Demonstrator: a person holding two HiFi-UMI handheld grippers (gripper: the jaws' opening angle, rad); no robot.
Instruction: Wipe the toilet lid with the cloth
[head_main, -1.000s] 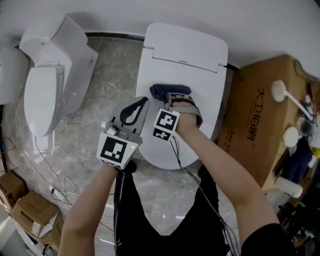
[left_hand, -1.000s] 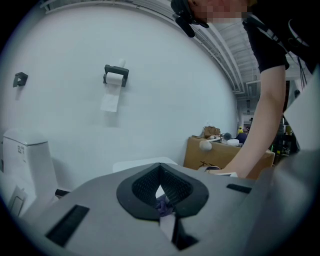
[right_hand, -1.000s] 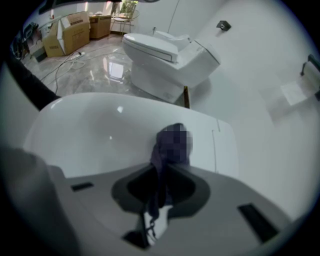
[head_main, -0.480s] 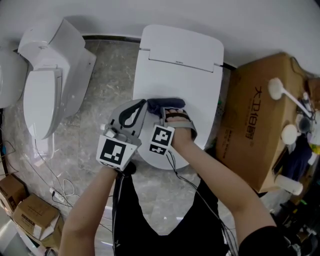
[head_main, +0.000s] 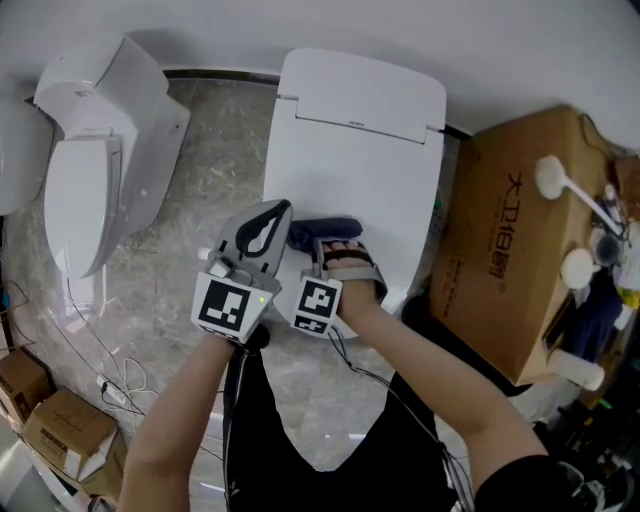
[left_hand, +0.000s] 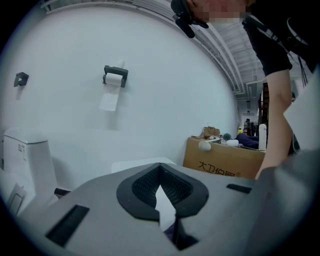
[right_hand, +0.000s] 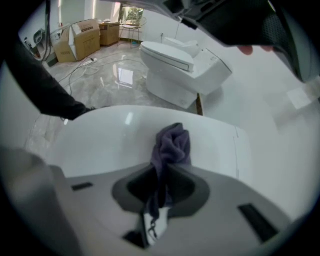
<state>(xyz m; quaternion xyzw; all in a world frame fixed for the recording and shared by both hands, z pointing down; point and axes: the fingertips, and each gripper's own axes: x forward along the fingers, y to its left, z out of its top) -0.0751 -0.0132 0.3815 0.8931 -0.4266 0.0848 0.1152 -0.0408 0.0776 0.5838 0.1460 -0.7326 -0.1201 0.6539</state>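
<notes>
Pinching crumpled dark purple-blue cloth (right_hand: 172, 142), right gripper (right_hand: 159, 180) sits at near end of glossy white toilet lid (head_main: 350, 150); lid's long axis runs straight ahead toward hinge. Left gripper (head_main: 282, 210): jaws together, empty, just beside.

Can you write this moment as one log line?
right hand-held gripper: shut on crumpled dark purple cloth | cloth: on glossy white toilet lid | left hand-held gripper: shut, empty

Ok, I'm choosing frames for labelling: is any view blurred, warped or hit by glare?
Head view: sharp, evenly lit, no harsh glare on the toilet lid. Left gripper view: heavy fisheye bend, dark corners, the left gripper soft up close. Right gripper view: blurriest; the cloth is smeared, and glare flares on the floor.
</notes>
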